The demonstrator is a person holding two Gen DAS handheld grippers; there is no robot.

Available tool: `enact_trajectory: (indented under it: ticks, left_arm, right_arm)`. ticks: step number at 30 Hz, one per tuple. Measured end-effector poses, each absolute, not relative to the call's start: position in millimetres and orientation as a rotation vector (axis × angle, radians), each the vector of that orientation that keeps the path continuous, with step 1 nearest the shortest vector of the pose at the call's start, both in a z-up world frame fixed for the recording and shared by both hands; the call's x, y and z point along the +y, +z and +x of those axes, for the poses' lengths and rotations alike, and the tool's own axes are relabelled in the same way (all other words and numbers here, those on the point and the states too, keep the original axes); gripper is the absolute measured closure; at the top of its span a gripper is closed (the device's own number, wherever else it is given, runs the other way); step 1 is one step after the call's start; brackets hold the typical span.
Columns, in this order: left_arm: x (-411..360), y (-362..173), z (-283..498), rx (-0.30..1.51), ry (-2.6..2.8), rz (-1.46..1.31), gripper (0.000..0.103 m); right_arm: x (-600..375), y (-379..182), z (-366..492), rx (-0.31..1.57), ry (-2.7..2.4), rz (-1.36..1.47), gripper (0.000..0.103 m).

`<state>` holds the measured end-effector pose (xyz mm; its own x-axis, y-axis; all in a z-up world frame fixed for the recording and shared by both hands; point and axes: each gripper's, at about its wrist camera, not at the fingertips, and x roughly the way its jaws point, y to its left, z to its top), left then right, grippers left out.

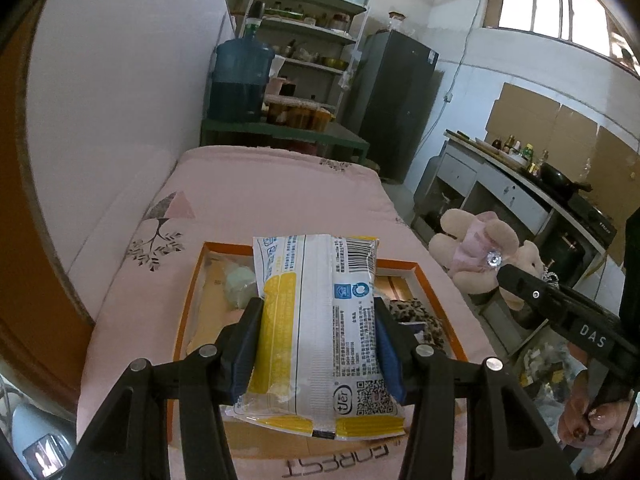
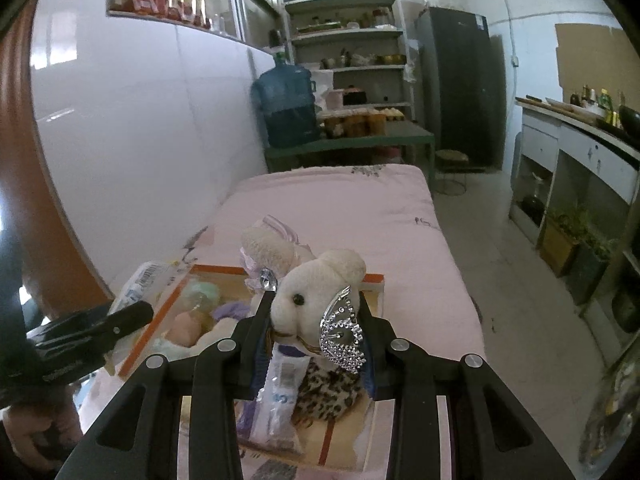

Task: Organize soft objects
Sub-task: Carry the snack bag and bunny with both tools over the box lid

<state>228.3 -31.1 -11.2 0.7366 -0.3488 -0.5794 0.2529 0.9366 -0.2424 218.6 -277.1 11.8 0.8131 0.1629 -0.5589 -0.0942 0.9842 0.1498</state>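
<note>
My left gripper is shut on a yellow and white tissue pack and holds it above an orange-rimmed box on the pink bed. My right gripper is shut on a cream plush rabbit with a silver tiara and pink bow, held above the same box. The rabbit also shows at the right of the left wrist view. The box holds a green soft ball, a peach soft thing, a leopard-print fabric and a white packet.
The pink bed runs along a white wall on the left. Beyond it stand a green table with a blue water jug, shelves and a dark fridge. A kitchen counter lines the right side, across a bare floor aisle.
</note>
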Motion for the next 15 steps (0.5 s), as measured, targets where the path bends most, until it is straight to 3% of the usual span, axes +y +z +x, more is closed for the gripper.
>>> enact_trajectory:
  ticks: [15]
  left_arm:
    - [-49,-31,269,0.712,-0.316,-0.096,0.051]
  right_arm:
    - [-282,-30,277,0.688,0.103,0.125,0.066]
